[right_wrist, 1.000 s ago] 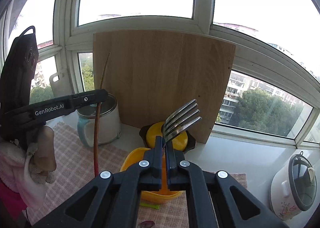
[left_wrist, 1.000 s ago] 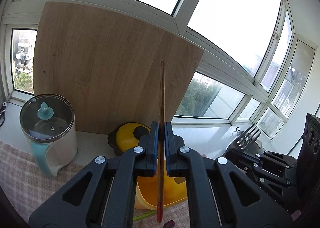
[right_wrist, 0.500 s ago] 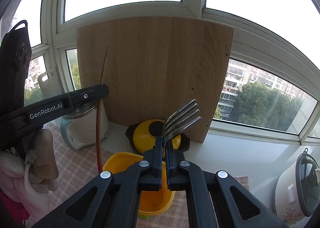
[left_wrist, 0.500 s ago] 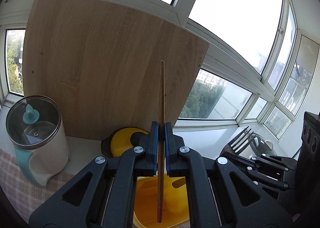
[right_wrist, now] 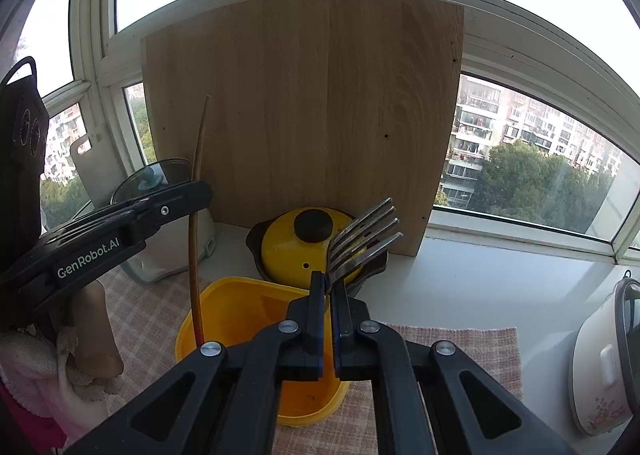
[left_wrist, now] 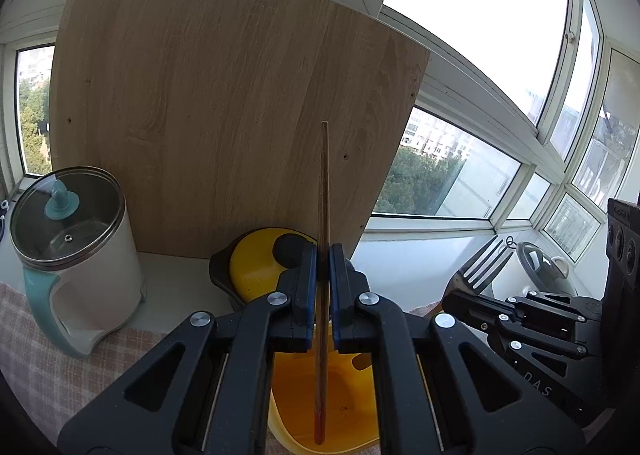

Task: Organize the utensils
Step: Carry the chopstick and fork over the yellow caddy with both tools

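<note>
My left gripper (left_wrist: 323, 255) is shut on a thin brown chopstick (left_wrist: 324, 183), held upright with its lower end over the yellow holder (left_wrist: 304, 403). In the right wrist view the left gripper (right_wrist: 196, 195) and chopstick (right_wrist: 195, 255) show at the left, the stick's tip dipping into the yellow holder (right_wrist: 240, 303). My right gripper (right_wrist: 326, 287) is shut on a metal fork (right_wrist: 360, 239), tines up, above the holder's right side. The fork (left_wrist: 482, 263) and right gripper (left_wrist: 460, 297) also show at the right of the left wrist view.
A wooden board (right_wrist: 304, 115) leans on the window behind. A yellow-lidded pot (right_wrist: 304, 247) sits on the sill behind the holder. A glass-lidded kettle (left_wrist: 72, 255) stands at left. A white rice cooker (right_wrist: 604, 367) is at right. A checked cloth (right_wrist: 448, 347) covers the counter.
Both grippers have moved forward and lower toward the yellow holder; the chopstick's lower end now hangs inside its rim. Both grips are unchanged.
</note>
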Demonstrator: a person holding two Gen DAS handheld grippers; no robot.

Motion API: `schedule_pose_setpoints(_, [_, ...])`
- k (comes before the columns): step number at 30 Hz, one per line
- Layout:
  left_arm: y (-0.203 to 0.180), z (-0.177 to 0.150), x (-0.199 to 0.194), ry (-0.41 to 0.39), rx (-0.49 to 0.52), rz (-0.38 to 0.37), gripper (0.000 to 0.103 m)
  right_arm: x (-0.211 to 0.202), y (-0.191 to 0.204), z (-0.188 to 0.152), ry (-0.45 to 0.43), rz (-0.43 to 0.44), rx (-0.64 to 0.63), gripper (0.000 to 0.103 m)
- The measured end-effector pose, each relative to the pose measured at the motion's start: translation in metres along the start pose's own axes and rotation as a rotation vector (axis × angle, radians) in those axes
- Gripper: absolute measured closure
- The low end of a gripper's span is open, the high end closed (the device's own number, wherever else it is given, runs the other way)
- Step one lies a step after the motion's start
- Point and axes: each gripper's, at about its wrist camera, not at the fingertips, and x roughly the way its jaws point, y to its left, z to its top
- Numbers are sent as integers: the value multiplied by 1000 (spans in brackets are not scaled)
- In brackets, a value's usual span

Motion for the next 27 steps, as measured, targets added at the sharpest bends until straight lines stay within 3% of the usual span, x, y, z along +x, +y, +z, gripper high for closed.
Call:
schedule_pose_setpoints(6, [-8,-16,2,7,46,20,100,9,-5,-9,29,5,-3,103])
schedule_pose_setpoints(27, [-4,-37,5,54,51,19,100,19,-11,-24,81,6,26,103])
